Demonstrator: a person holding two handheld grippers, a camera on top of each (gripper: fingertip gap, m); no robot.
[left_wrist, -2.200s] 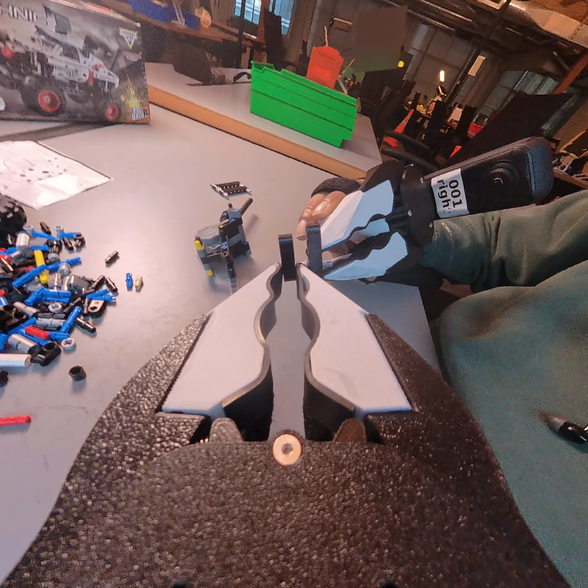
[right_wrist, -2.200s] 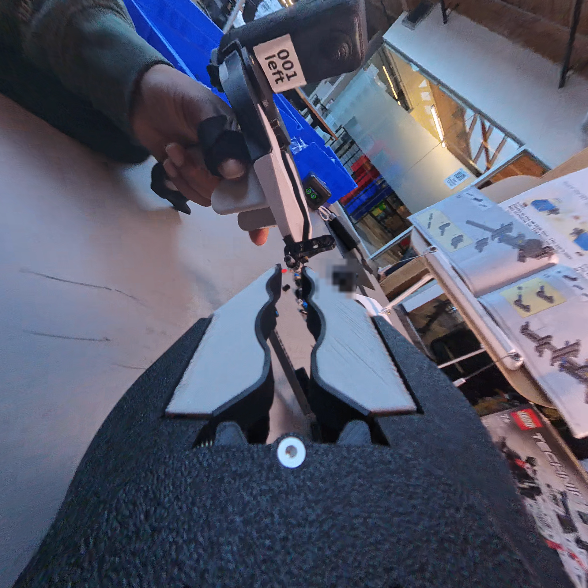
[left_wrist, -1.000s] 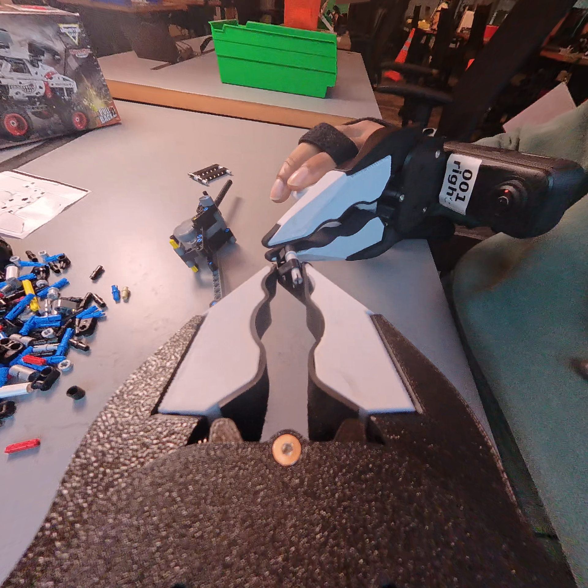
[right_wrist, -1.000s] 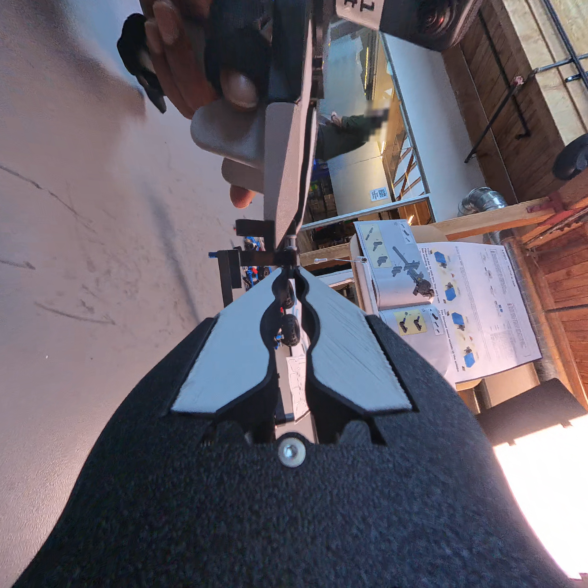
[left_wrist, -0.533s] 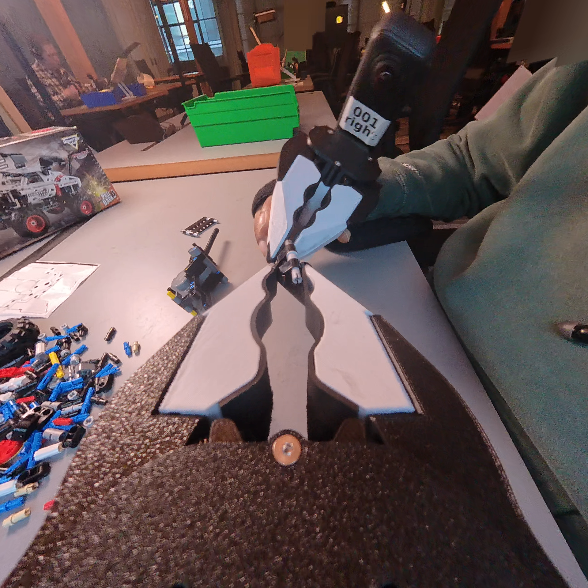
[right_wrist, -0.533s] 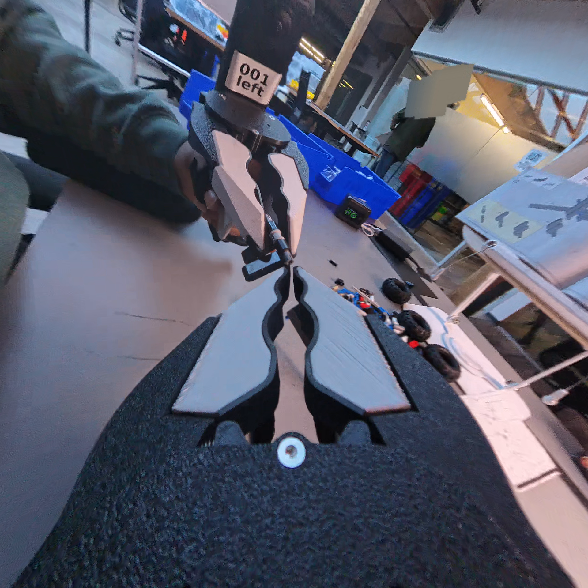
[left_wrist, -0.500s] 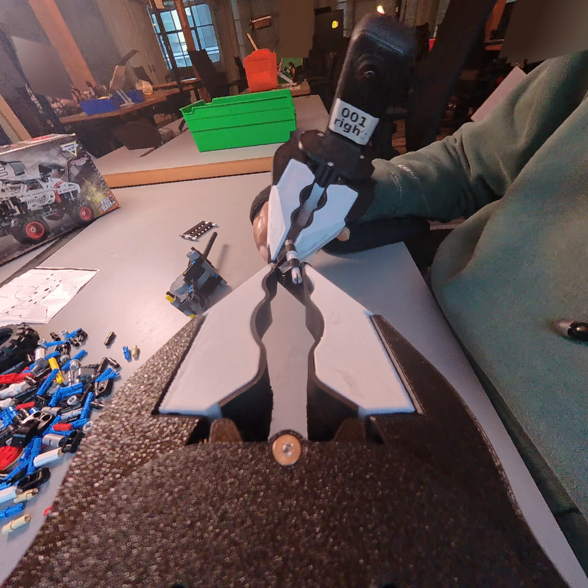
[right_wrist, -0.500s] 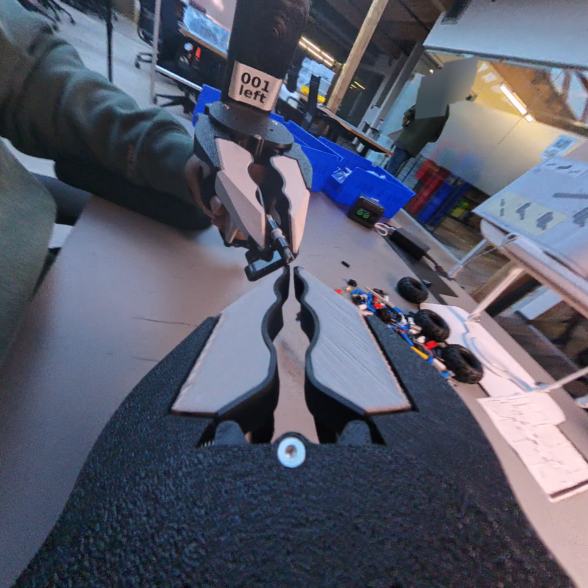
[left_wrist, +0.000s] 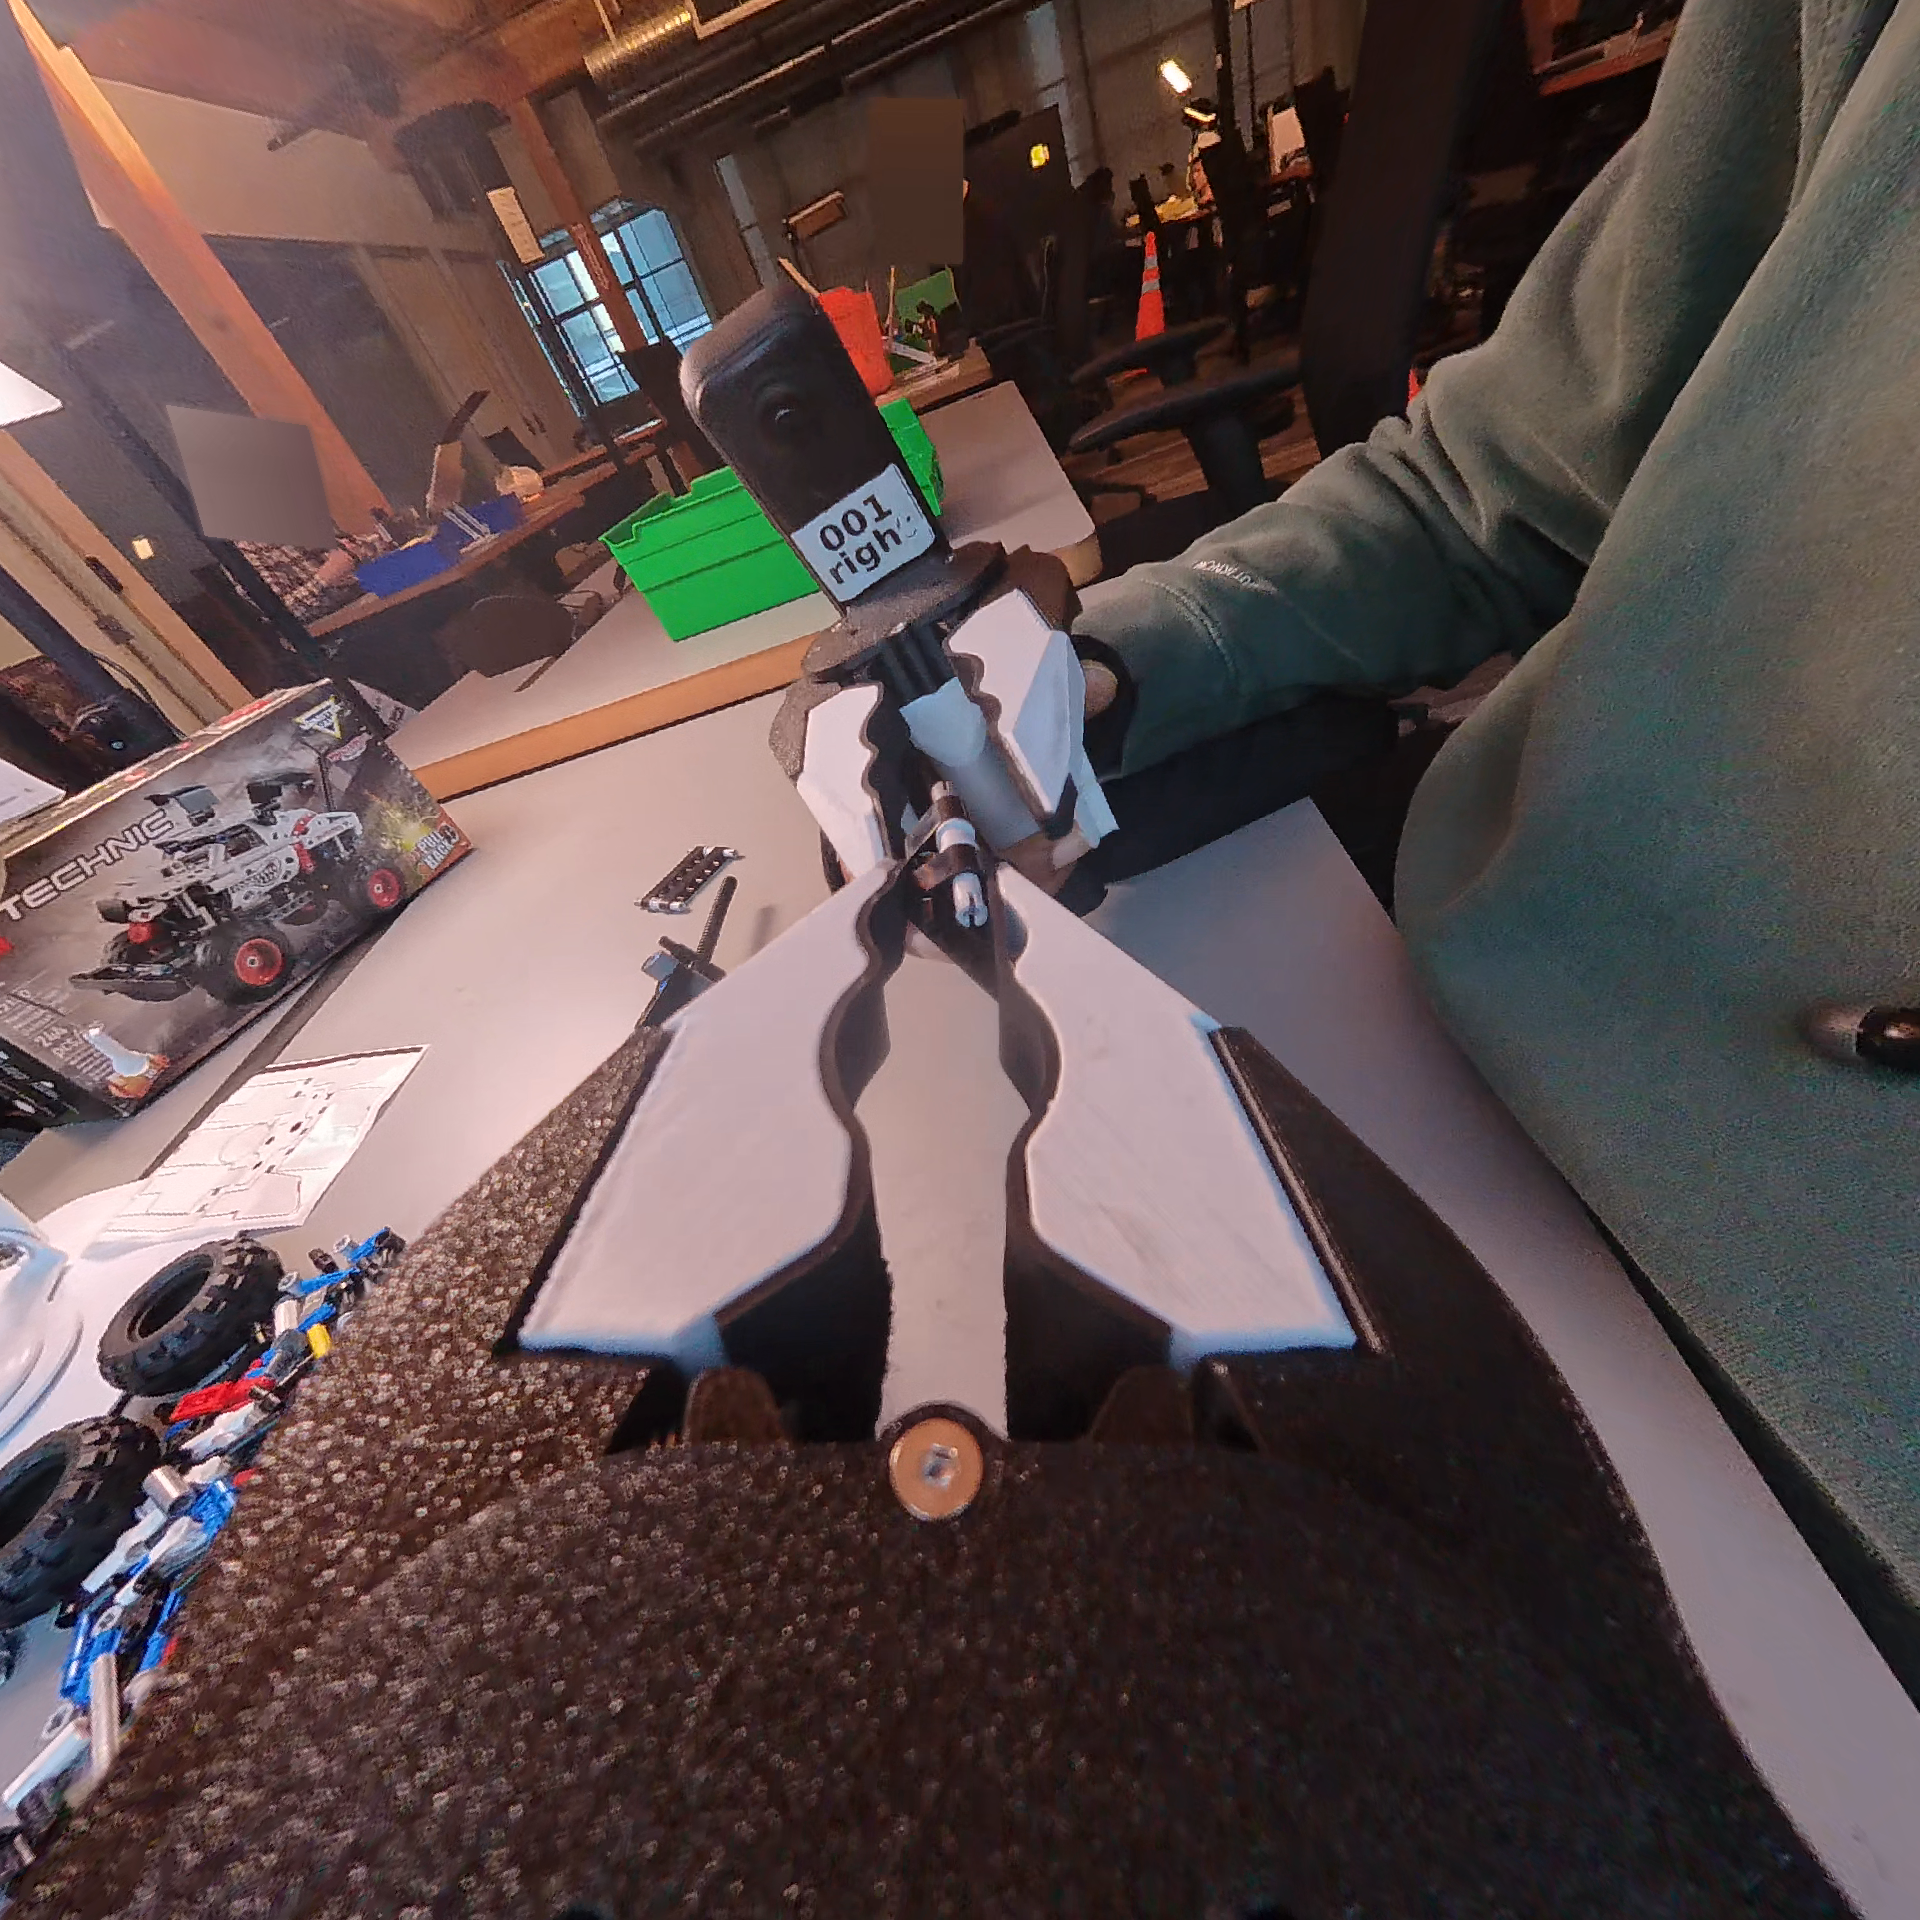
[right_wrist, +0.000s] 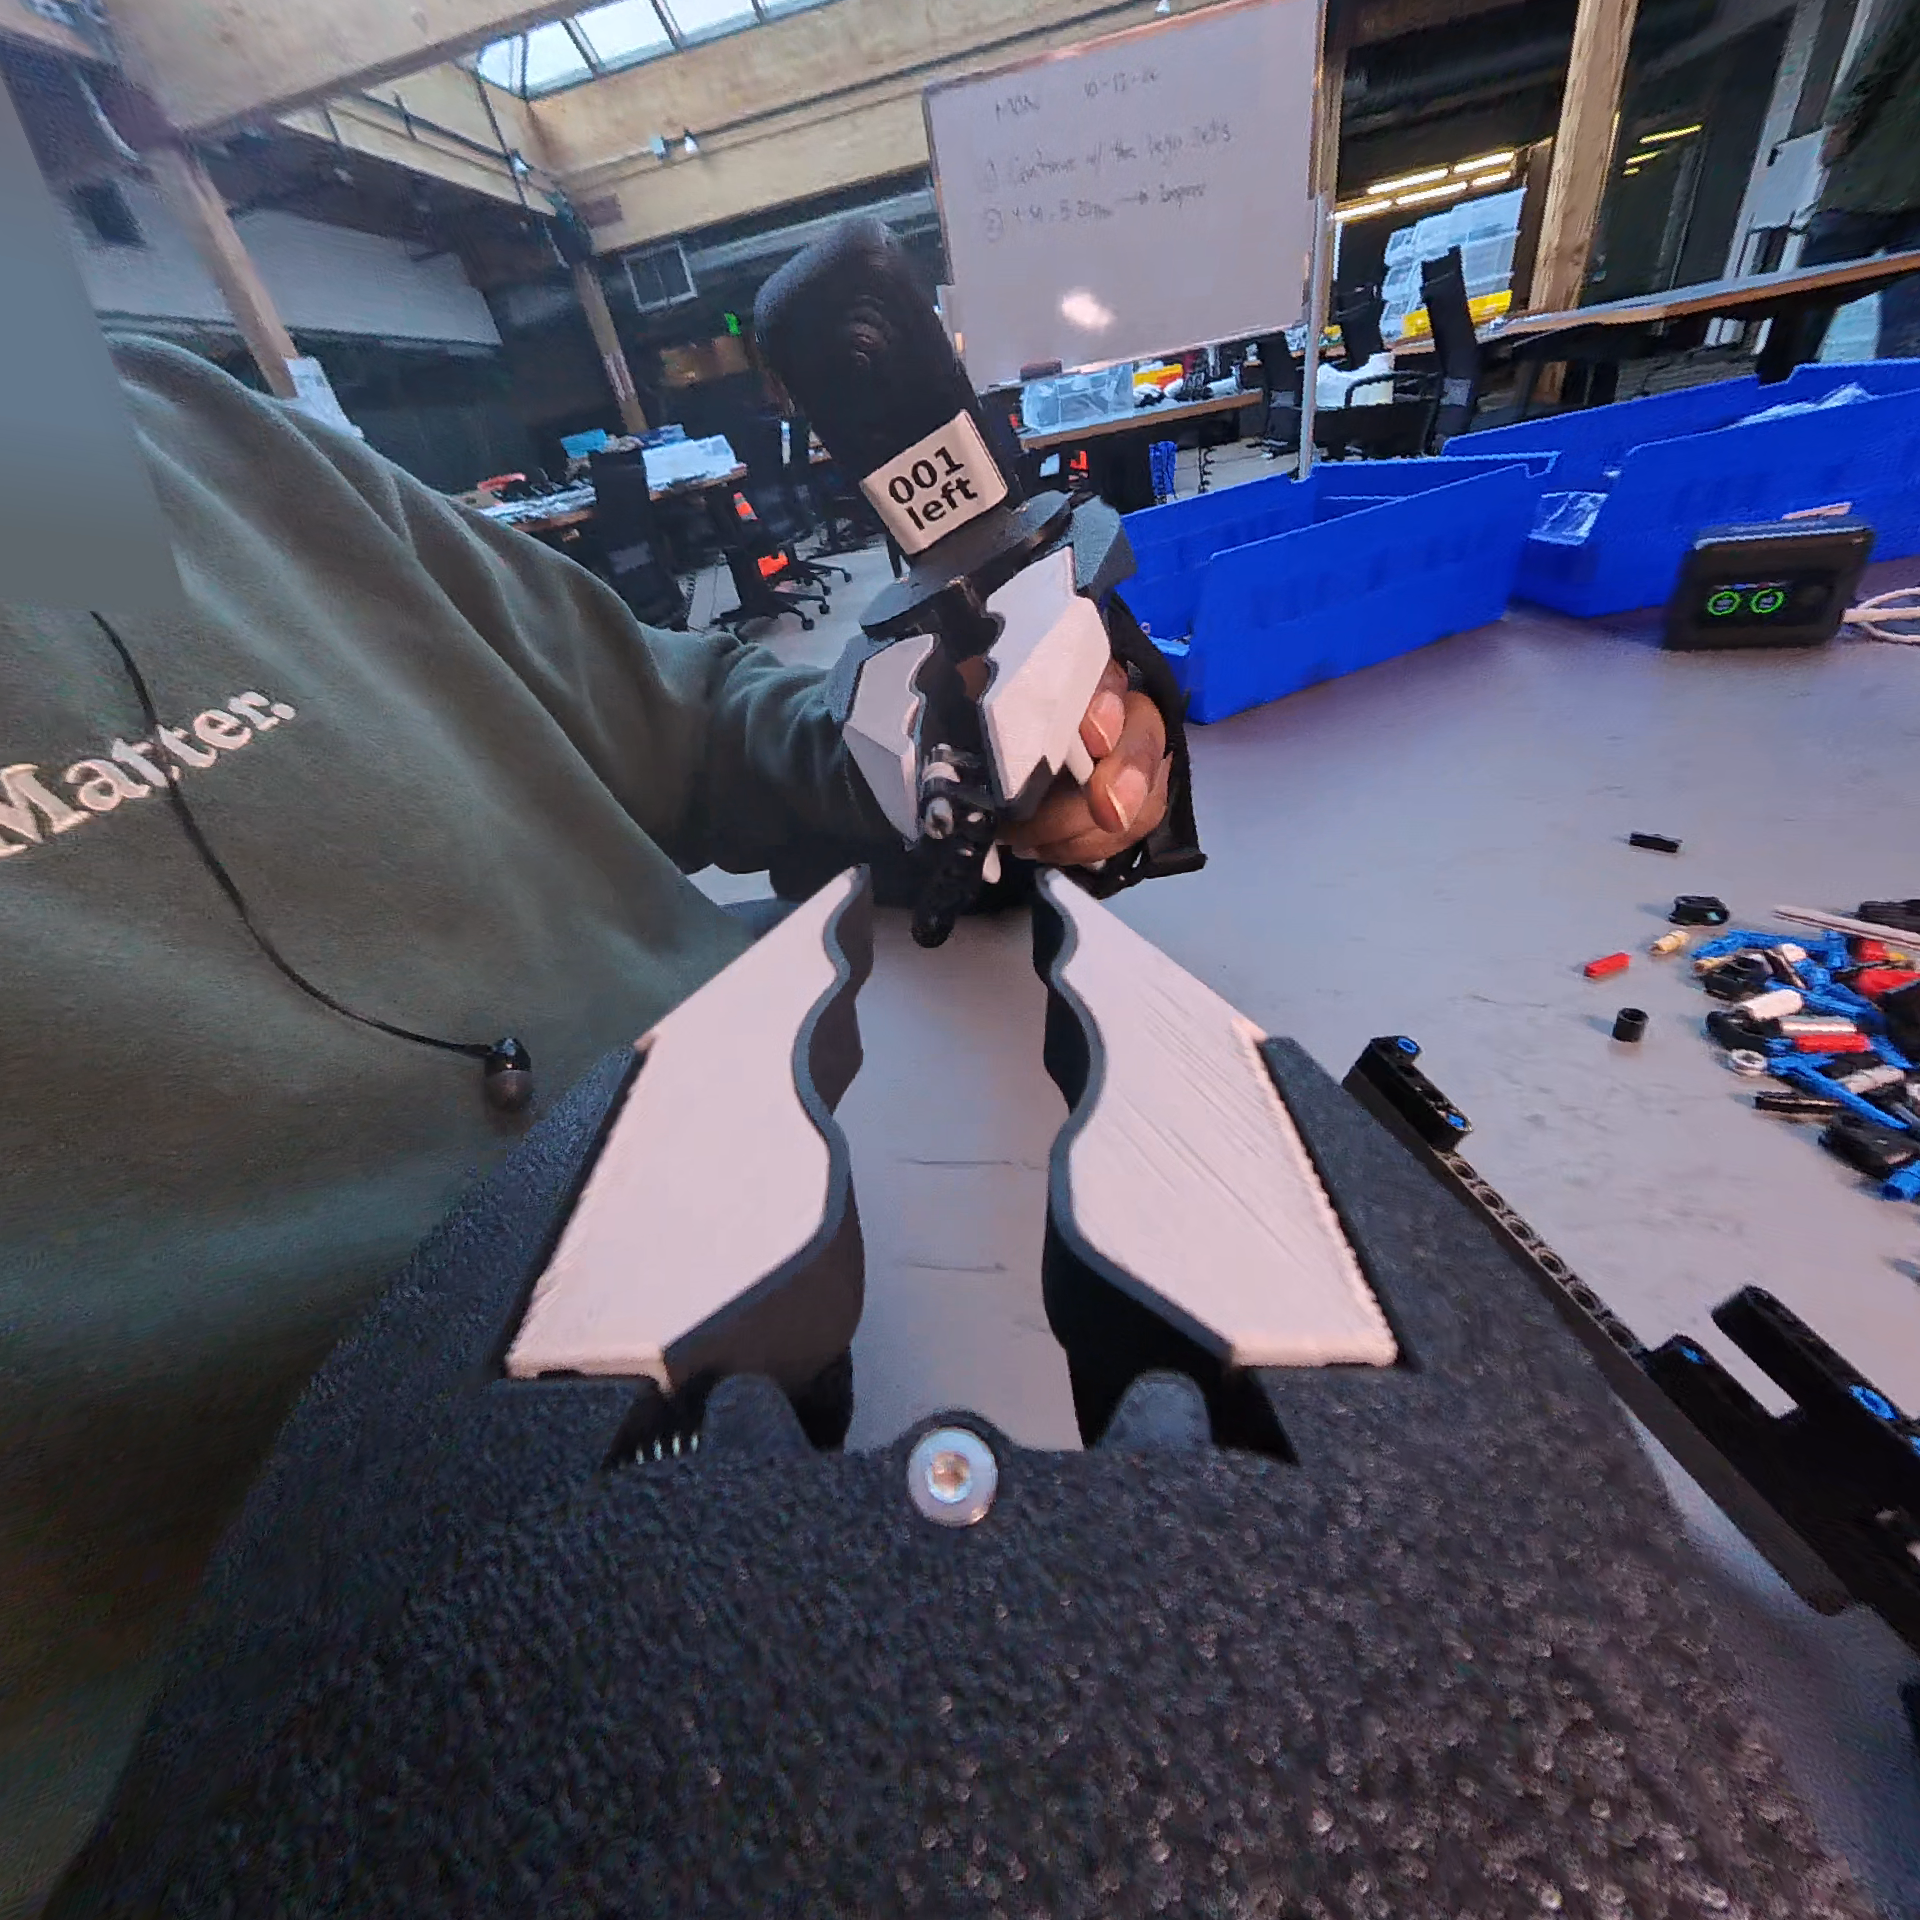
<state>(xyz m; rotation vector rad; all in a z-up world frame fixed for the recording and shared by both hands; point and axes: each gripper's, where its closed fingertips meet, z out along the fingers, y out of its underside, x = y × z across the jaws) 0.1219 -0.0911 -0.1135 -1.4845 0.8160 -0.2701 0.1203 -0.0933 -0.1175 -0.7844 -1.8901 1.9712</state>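
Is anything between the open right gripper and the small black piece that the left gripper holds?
Nothing visible. The small black piece hangs from the left gripper, directly before the right gripper and its open fingertips, above the table.

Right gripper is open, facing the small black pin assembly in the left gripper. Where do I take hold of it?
Probably grip the small black pin assembly by its free lower end, which juts out below the left gripper's closed tips. Bring the right gripper straight ahead, since its open fingers flank that end. The upper part is clamped and mostly hidden.
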